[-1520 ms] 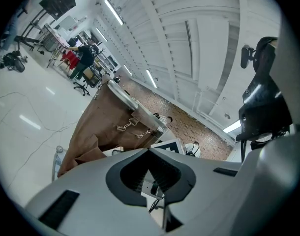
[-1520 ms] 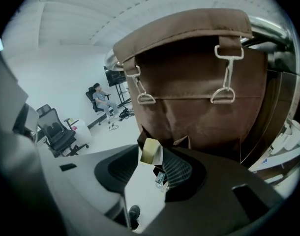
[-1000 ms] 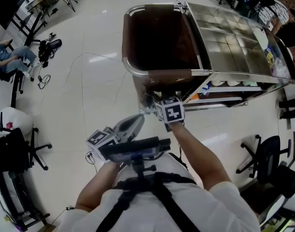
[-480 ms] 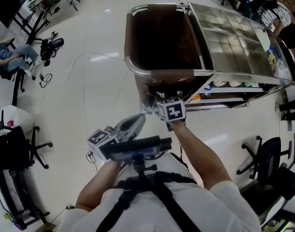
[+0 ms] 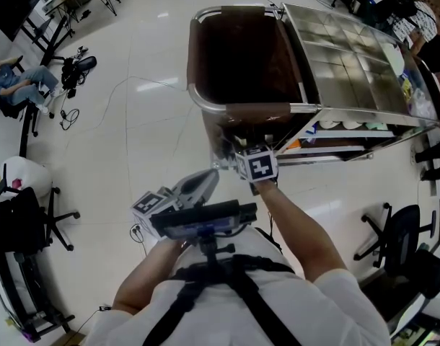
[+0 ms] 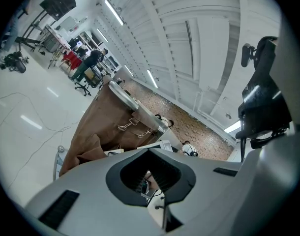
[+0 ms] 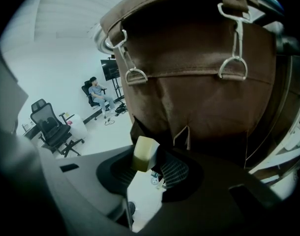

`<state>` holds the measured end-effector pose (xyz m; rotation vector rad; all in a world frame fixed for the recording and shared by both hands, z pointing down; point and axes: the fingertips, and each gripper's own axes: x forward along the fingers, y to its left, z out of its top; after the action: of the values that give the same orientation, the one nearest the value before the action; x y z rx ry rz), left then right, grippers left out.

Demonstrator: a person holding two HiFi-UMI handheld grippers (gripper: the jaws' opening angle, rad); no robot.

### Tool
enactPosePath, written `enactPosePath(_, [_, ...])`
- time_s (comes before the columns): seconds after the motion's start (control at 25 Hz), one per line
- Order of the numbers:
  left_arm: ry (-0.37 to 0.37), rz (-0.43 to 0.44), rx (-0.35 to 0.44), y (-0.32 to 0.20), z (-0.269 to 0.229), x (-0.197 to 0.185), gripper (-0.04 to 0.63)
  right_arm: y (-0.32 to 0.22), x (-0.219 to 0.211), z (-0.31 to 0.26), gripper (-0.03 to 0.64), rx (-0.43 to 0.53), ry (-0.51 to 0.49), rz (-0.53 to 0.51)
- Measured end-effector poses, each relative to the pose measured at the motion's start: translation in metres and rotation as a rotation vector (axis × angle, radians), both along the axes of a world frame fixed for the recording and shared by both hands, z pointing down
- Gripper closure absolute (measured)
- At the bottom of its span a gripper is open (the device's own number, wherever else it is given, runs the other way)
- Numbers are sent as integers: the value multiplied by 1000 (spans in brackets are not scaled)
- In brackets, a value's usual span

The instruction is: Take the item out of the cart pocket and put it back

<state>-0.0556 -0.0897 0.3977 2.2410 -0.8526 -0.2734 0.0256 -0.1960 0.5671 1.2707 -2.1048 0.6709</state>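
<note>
**A Block Held by the Brown Bag**

The right hand-held gripper (image 7: 149,167) was closed on a small pale yellow block (image 7: 144,153). The block stood up between the two jaws, and its top poked out above them. This hand-held gripper pointed slanting down at the low part of a brown bag (image 7: 199,92). The block was outside the bag, just in front of it. Whether it touched the cloth could not be told.

The bag hung from the end of a metal cart (image 5: 350,63) by metal hooks (image 7: 233,65). From above, the bag's mouth was open and dark inside.

The left hand-held gripper (image 6: 149,178) was held level, close to the person's body and well back from the bag. Its jaws stood a little apart, with nothing between them.

The cart stood on a shiny white floor (image 5: 133,135). Far off were a black chair (image 7: 49,127) and a person (image 7: 98,95) sitting down.
</note>
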Motion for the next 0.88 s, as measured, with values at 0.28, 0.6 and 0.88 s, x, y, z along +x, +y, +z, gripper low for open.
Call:
enactPosePath(0.28, [8, -7, -14, 0, -1, 0, 603, 4, 6, 12, 505, -20, -6, 10])
enactPosePath(0.6, [-5, 11, -2, 1, 5, 1, 603, 4, 10, 14, 518, -1, 3, 19])
enactPosePath(0.88, [10, -9, -12, -1, 3, 0, 603, 1, 10, 11, 531, 33, 3, 18])
